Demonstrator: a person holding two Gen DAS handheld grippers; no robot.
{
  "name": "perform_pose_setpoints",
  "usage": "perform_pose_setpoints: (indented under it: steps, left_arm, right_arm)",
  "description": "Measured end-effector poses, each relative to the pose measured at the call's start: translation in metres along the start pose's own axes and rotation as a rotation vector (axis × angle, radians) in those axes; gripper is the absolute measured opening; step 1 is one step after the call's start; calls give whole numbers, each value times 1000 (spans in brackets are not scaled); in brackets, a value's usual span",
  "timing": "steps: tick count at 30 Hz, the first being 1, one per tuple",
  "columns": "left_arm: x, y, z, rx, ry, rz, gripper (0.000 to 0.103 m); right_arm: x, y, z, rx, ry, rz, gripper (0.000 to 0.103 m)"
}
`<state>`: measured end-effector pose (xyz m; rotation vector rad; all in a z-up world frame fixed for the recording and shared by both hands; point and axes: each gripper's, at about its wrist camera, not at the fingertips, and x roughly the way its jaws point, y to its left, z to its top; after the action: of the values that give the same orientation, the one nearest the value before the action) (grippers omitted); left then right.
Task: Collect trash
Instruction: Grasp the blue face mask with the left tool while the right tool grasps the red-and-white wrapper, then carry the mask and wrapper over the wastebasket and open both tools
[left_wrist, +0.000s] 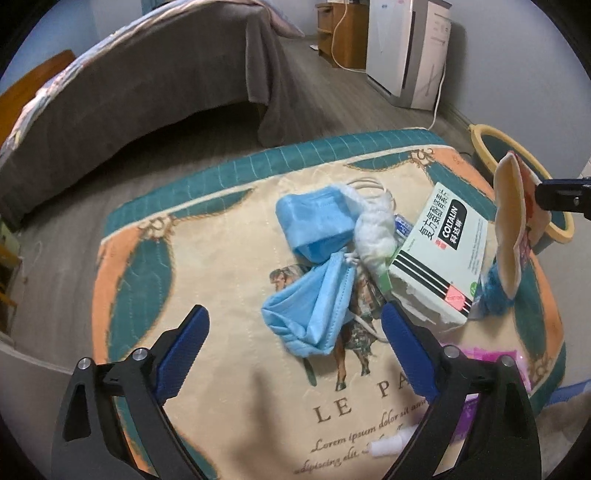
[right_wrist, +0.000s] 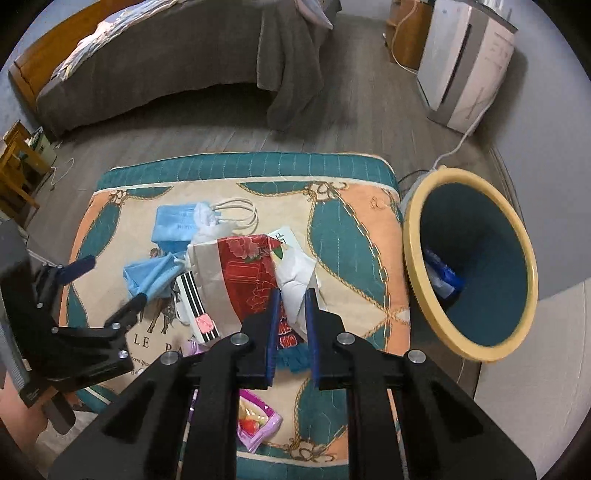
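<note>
My right gripper (right_wrist: 293, 295) is shut on a crumpled red and white paper bag (right_wrist: 240, 280) and holds it above the mat; the bag also shows in the left wrist view (left_wrist: 511, 225). My left gripper (left_wrist: 295, 325) is open, just above a blue face mask (left_wrist: 314, 306) on the patterned mat (left_wrist: 221, 280). A second blue mask (left_wrist: 314, 221), a white tissue wad (left_wrist: 373, 229) and a green and white medicine box (left_wrist: 439, 251) lie beyond it. The teal bin with a yellow rim (right_wrist: 469, 269) stands right of the mat with some trash inside.
A pink snack wrapper (right_wrist: 255, 421) and a small white tube (left_wrist: 388, 445) lie near the mat's front edge. A blue fluffy item (left_wrist: 495, 291) sits by the box. A bed (right_wrist: 166, 70) and a white appliance (right_wrist: 465, 62) with its cord stand behind.
</note>
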<state>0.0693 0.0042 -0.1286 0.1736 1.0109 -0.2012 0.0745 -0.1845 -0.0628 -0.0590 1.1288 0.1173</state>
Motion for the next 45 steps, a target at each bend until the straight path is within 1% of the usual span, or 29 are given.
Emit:
perform_pose_setpoints:
  steps: [3,5,7,8,9,11,12,13,14,17,18,27,33,36,40,45]
  left_arm:
    - [10,-3,0,-6,8,-4,91]
    - [15,-6,-1,4,23,-5,81]
    - [23,-7,-3,12,48,-2,74]
    - [25,-7,-3,13,56,-2,68]
    - [28,-8,-4,15,64,-5,64]
    - [32,-8,-5,19,79,-8,47]
    - [32,-9,-6,23,84,-3,44]
    - [31,-9,-6,27,83,-1,39]
    - [31,-8,-5,28,79,-3,36]
    - [16,-7,0,15,36,-17,30]
    - [7,-6,2,7,7,-17,30]
    - [-50,0,23,-39,-168,-31,29]
    - [-76,-16,39,5,-253,-41,29]
    - [-83,-28,46,25,-272,-54,29]
    - [-85,-40,52,42,-278,-59,29]
    - [-84,-59,62,75,-272,-82,29]
  right_arm:
    - [4,-4,3,32,10,24,13]
    - [4,-5,4,40,9,28,13]
    - [3,-6,4,38,6,32,13]
    - [2,-6,4,37,6,34,13]
    - [2,-6,4,36,6,37,13]
    - [1,-8,4,35,4,38,13]
    - [1,-8,5,35,3,38,13]
    - [1,-8,5,35,2,37,13]
    - [1,-9,5,35,2,37,13]
    - [-1,-11,8,39,-5,35,13]
    - [-3,-12,9,45,-12,38,13]
    - [-19,-24,16,70,-70,34,13]
    - [-30,-39,18,108,-99,27,13]
    - [-32,-46,18,125,-104,24,13]
    - [-31,-55,21,142,-109,26,13]
    - [-34,-64,19,140,-120,10,13]
